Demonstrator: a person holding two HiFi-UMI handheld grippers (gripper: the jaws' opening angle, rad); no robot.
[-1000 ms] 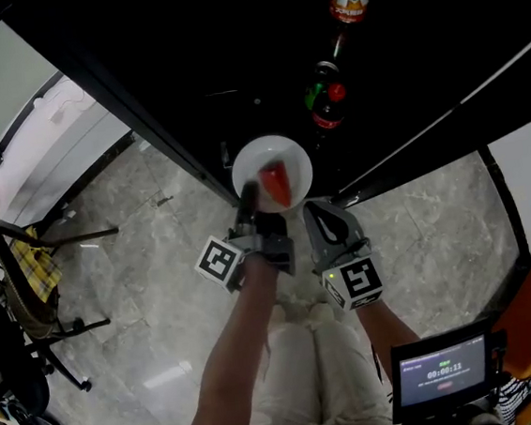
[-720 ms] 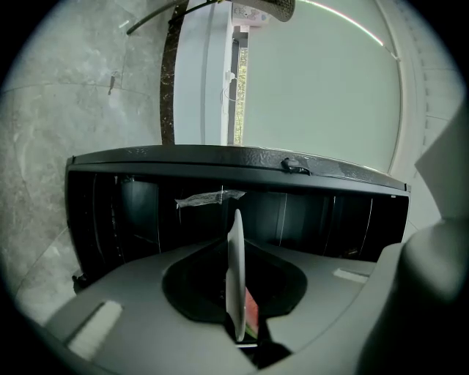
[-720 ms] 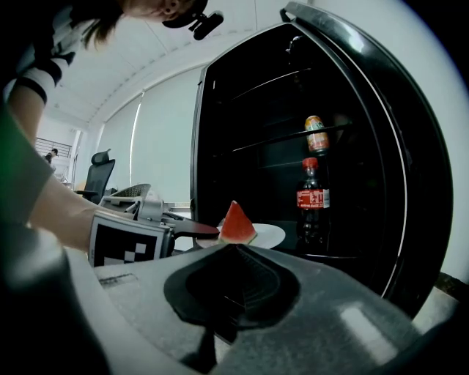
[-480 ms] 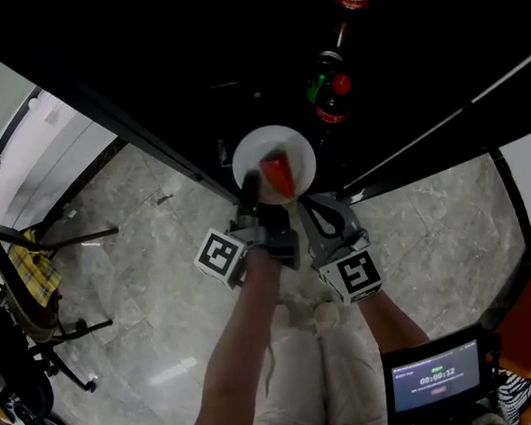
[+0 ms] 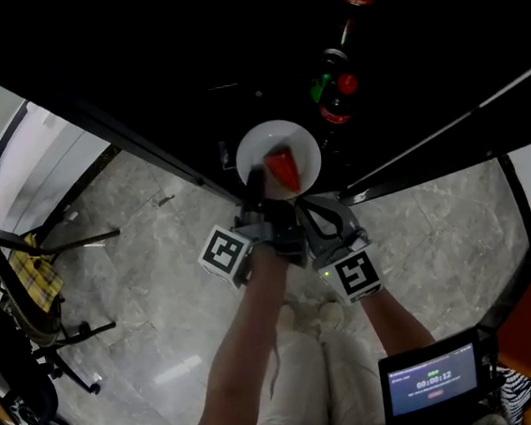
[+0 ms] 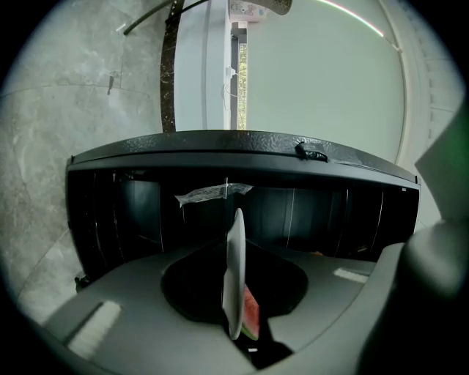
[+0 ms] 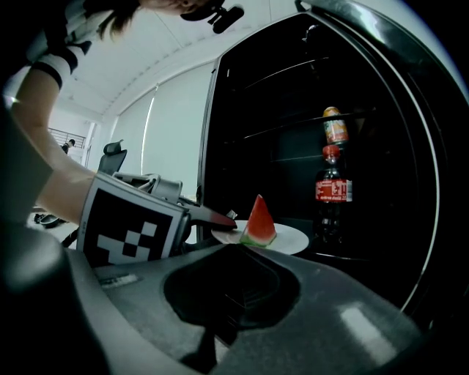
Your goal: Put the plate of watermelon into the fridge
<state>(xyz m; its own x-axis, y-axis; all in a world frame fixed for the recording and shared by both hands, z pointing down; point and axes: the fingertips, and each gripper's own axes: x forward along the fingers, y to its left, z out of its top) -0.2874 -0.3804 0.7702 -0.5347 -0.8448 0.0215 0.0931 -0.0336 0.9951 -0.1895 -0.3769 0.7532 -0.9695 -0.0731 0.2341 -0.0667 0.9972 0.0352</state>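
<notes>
The left gripper [image 5: 258, 191] is clamped on the rim of the plate [image 5: 304, 144], and the watermelon wedge [image 5: 283, 169] is carried level at the mouth of the open fridge [image 5: 184, 64]. The right gripper [image 5: 321, 218] is held closed and empty just outside the fridge. Insertion appears to be under way, and a level push onto a shelf is called for next.

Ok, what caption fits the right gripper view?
Left gripper holds a plate with a watermelon slice at the open fridge, near a bottle.

The left gripper [image 5: 255, 187] has carried the plate [image 5: 261, 153] nearer the cola bottle [image 5: 333, 93]
</notes>
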